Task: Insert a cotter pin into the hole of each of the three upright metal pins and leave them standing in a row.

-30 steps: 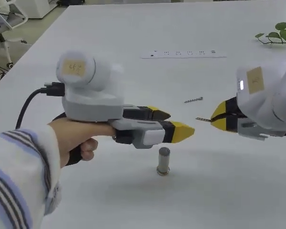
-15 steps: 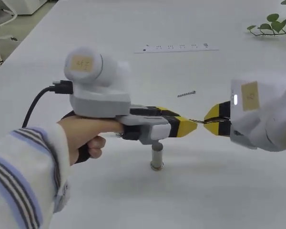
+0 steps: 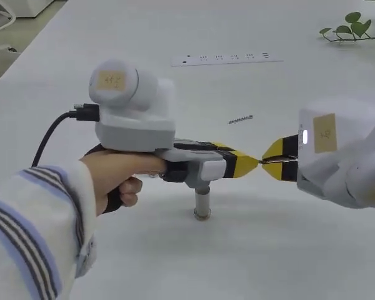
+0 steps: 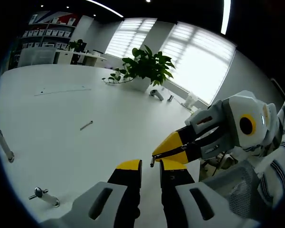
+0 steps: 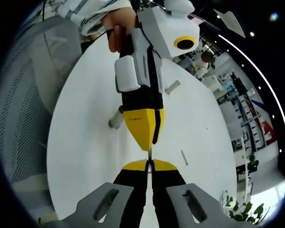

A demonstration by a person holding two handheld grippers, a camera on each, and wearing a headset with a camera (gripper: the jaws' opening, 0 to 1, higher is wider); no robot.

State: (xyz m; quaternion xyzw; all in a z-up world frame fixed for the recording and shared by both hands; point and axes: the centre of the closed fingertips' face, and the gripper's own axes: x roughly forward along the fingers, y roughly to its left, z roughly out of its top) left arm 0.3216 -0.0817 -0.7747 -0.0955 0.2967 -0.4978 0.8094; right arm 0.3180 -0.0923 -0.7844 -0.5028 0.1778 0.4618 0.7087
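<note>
My right gripper [image 3: 267,165] is shut on a thin cotter pin [image 5: 150,153] that sticks out past its yellow tips. It stands tip to tip with my left gripper [image 3: 255,164], which a hand holds level above the table. The left gripper [image 4: 152,166] has its jaws a little apart, and the cotter pin's end [image 4: 152,163] sits right at the gap. An upright metal pin [image 3: 202,204] stands on the table under the left gripper's body, its top hidden. A second cotter pin [image 3: 240,119] lies loose farther back.
A white power strip [image 3: 227,59] lies at the far side and a plant [image 3: 350,28] sits at the back right. Two more metal pins [image 4: 45,196] [image 4: 4,145] lie on the table, off to the left in the left gripper view.
The two grippers have closed the gap between them and now meet tip to tip. The left gripper has come over the upright pin, hiding its top.
</note>
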